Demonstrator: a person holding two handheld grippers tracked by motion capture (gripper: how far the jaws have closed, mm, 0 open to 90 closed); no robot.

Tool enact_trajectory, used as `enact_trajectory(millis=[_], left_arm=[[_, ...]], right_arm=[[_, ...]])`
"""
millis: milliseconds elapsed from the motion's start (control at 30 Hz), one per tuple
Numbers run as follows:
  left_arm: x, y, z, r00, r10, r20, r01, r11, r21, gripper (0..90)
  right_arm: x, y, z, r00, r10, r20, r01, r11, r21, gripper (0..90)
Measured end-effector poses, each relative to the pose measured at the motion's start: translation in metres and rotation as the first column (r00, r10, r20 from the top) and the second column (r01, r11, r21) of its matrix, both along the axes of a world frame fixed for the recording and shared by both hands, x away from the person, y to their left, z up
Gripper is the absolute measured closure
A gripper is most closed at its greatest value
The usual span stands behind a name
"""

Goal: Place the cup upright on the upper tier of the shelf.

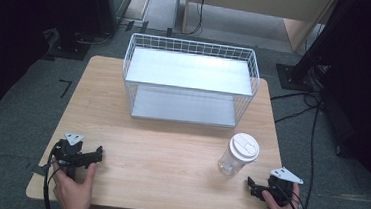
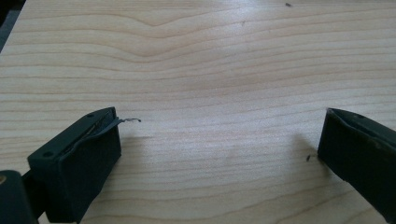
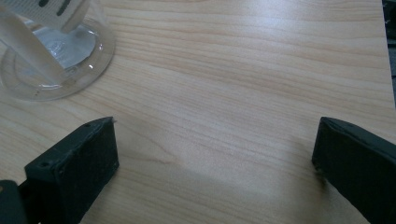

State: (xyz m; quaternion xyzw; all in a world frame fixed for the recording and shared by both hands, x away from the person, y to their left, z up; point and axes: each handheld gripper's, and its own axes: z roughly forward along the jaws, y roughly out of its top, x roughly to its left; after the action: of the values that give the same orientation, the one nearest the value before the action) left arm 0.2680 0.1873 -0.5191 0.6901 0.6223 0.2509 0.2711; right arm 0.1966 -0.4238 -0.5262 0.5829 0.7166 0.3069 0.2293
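We hold the left gripper (image 1: 100, 155) and right gripper (image 1: 250, 186) wide and empty at the frame's lower corners; the lidded clear cup (image 1: 238, 155), seemingly empty, stands lower right, below the wire rack (image 1: 191, 80).

A clear plastic cup (image 1: 236, 157) with white lid stands upright near the wire shelf rack (image 1: 190, 80).
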Motion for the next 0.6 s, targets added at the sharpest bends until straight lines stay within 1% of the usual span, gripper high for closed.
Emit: enact_trajectory(millis=[67, 200, 267, 367, 433, 500, 533, 600], left_arm=[[0.0, 0.0, 0.0, 1.0, 0.0, 0.0, 0.0, 1.0, 0.0, 0.0], [0.0, 0.0, 0.0, 1.0, 0.001, 0.001, -0.001, 1.0, -0.001, 0.0], [0.0, 0.0, 0.0, 1.0, 0.0, 0.0, 0.0, 1.0, 0.0, 0.0], [0.0, 0.0, 0.0, 1.0, 0.0, 0.0, 0.0, 1.0, 0.0, 0.0], [0.0, -0.001, 0.0, 0.9999, 0.015, -0.001, -0.015, 0.9999, -0.002, 0.0], [0.001, -0.002, 0.0, 0.9998, 0.02, -0.002, -0.02, 0.9998, -0.001, 0.0], [0.001, -0.002, 0.0, 0.9997, 0.023, 0.0, -0.023, 0.9997, -0.001, 0.0], [0.001, -0.002, 0.0, 0.9998, 0.022, -0.002, -0.022, 0.9998, 0.0, 0.0]], right_arm=[[-0.001, 0.0, 0.0, 1.0, -0.006, 0.004, 0.006, 1.0, -0.004, 0.0], [-0.002, 0.004, 0.0, 0.9989, -0.047, -0.002, 0.047, 0.999, 0.002, 0.1], [-0.005, 0.005, 0.0, 0.9987, -0.051, -0.004, 0.051, 0.999, -0.001, 0.1], [-0.009, 0.009, 0.002, 0.9989, -0.044, -0.015, 0.044, 0.999, 0.02, 0.2], [-0.011, 0.012, 0.003, 0.999, -0.039, -0.022, 0.04, 0.999, 0.031, 0.1], [-0.012, 0.014, 0.003, 0.9991, -0.037, -0.022, 0.038, 0.999, 0.03, 0.1], [-0.014, 0.018, 0.003, 0.9991, -0.035, -0.025, 0.036, 0.999, 0.022, 0.1], [-0.015, 0.022, 0.005, 0.9991, -0.032, -0.027, 0.033, 0.999, 0.025, 0.1]])
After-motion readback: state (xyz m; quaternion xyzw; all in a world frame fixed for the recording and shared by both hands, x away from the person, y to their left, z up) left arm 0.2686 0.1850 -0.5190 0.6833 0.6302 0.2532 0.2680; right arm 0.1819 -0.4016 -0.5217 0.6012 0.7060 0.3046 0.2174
